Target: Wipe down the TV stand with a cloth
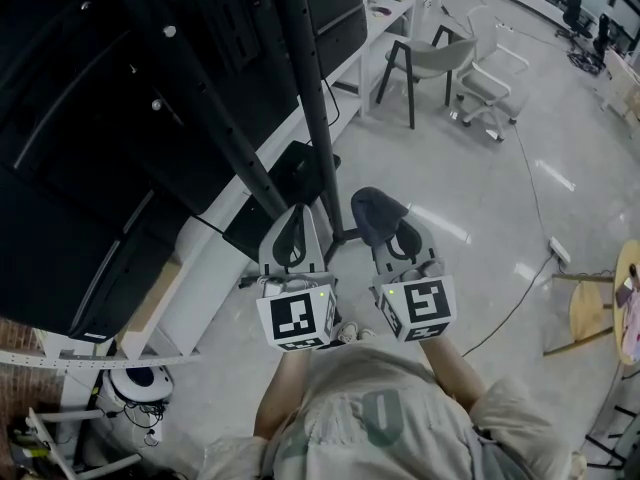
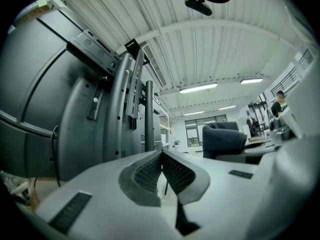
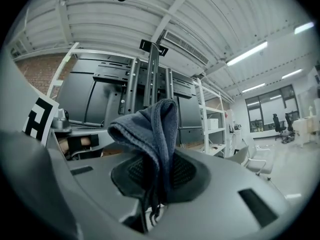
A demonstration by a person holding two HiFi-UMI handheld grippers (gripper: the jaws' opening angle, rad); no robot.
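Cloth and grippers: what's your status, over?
Left gripper shut, empty. Right gripper shut on dark cloth. TV stand post just ahead, cloth not touching it. Nothing in between.

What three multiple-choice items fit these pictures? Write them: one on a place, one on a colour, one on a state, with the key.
1. Where is the cloth?
A. On the floor.
B. Between the jaws of the right hand-held gripper.
C. Over a chair.

2. What colour is the TV stand's post?
A. White.
B. Red.
C. Black.

3. How does the left hand-held gripper stand?
A. Shut, with nothing in it.
B. Wide open.
C. Shut on the cloth.

Key:
1 B: the right gripper view shows the jaws clamped on the cloth.
2 C: the head view shows a black post.
3 A: the left gripper view shows the jaw tips meeting with nothing between them.
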